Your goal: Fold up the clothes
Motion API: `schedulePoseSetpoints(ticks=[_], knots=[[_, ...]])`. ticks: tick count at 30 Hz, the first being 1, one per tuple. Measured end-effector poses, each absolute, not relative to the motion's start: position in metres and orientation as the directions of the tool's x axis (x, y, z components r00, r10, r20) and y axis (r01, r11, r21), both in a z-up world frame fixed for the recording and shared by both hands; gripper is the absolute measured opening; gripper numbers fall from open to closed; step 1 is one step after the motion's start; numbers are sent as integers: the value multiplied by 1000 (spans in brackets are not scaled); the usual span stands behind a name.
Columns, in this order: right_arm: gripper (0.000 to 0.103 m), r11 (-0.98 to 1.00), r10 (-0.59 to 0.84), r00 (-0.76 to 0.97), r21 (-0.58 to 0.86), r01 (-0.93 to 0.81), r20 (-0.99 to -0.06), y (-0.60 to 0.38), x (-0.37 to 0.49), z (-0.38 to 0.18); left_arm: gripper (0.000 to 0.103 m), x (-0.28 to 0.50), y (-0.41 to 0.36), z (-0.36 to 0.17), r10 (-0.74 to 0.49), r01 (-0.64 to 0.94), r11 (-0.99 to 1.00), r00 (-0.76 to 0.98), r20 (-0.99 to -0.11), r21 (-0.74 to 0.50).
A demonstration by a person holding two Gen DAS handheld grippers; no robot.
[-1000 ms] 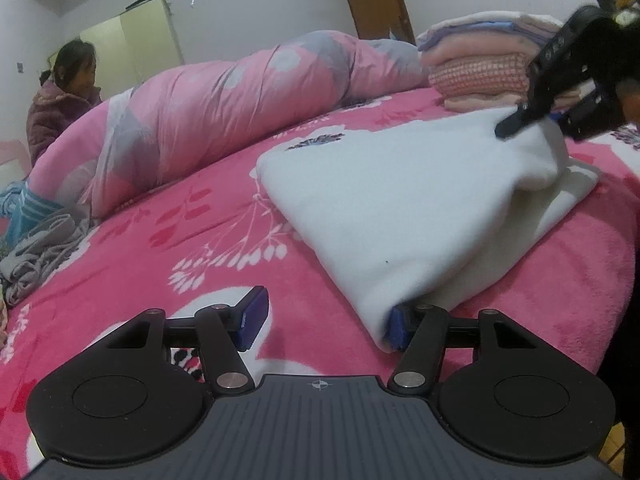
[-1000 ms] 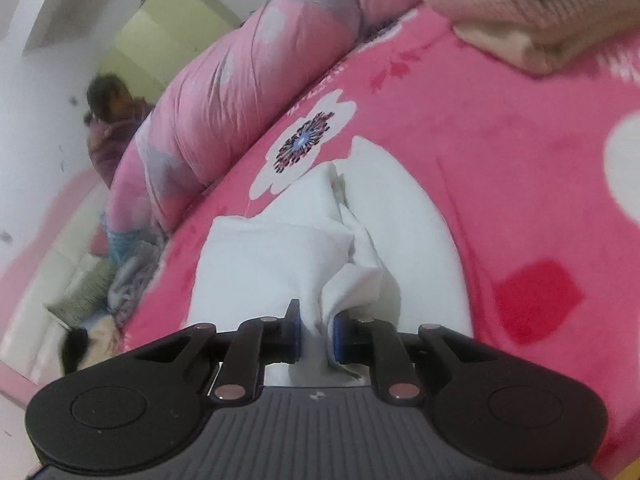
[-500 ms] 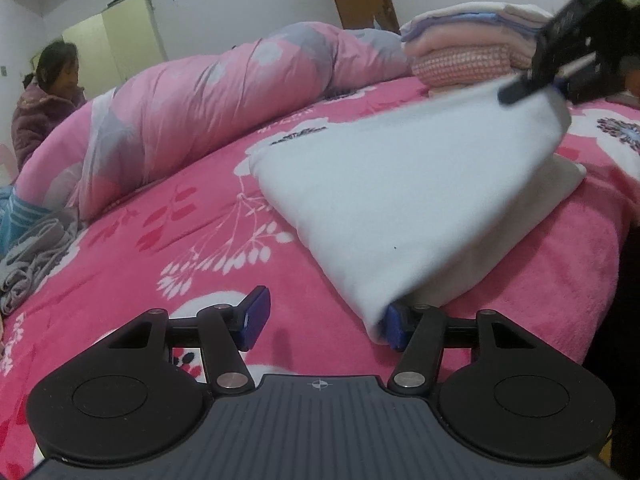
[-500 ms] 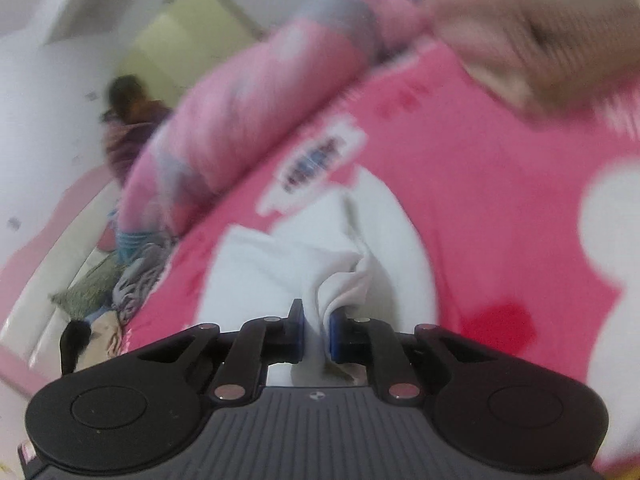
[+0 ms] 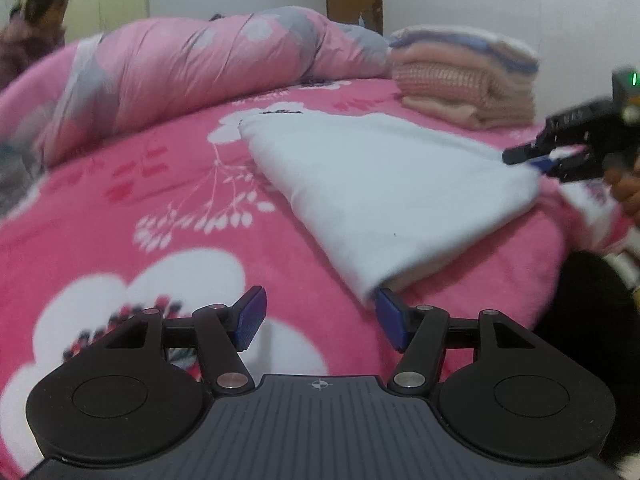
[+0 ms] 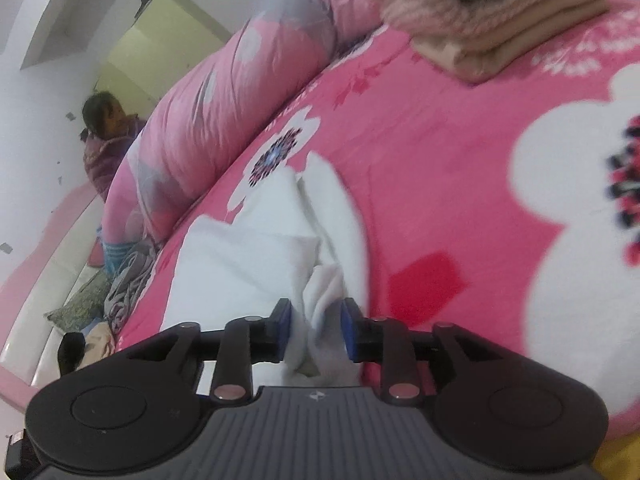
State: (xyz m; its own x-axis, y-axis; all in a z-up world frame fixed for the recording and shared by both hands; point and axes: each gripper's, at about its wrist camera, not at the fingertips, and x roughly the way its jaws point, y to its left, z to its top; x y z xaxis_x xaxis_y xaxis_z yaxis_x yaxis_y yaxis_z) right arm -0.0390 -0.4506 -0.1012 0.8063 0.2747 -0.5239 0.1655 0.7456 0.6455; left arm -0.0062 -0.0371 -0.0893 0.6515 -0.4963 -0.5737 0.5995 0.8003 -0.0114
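The right gripper [image 6: 314,326] is sitting with its jaws part-spread around a bunched corner of the white garment [image 6: 256,256]; cloth is filling the gap and touching both blue pads, though whether they are truly pinching it or letting it go I cannot tell. The left gripper [image 5: 320,320] is standing wide apart and holding nothing, its right pad just beside the garment's near folded corner.

The white garment [image 5: 372,184] is lying folded in at least 2 layers on the pink floral blanket [image 5: 120,208], near the blanket's front edge. It is looking soft, thick and light, a fleecy fabric that is likely to sag and bunch rather than slide, so corners and doubled edges are probably the best places to grip, taking all layers at once.

Beyond the garment on the blanket, a stack of folded clothes [image 5: 464,84] is resting, well apart from it. A rolled pink quilt [image 5: 192,76] is running along the blanket's far side, and a seated person [image 5: 36,28] is showing past it.
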Motion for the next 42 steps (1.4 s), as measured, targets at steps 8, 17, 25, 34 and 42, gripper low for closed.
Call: schedulePoseSetpoints(ticks=[8, 17, 25, 34, 42], knots=[[27, 937, 173, 889, 349, -15, -425, -398, -40, -33, 61, 7, -43, -52, -545, 573, 816, 719, -430, -77], [23, 986, 169, 772, 116, -124, -612, -359, 24, -89, 59, 36, -107, -115, -552, 652, 757, 677, -488, 49], [31, 963, 234, 819, 239, -123, -524, -395, 67, -37, 61, 37, -73, -140, -691, 722, 690, 640, -337, -43], [38, 982, 178, 759, 158, -100, -626, -390, 166, -71, 62, 44, -65, -144, -742, 744, 655, 599, -301, -133], [6, 989, 148, 869, 89, -120, -473, -382, 141, -60, 63, 47, -64, -147, -744, 743, 654, 600, -294, -139]])
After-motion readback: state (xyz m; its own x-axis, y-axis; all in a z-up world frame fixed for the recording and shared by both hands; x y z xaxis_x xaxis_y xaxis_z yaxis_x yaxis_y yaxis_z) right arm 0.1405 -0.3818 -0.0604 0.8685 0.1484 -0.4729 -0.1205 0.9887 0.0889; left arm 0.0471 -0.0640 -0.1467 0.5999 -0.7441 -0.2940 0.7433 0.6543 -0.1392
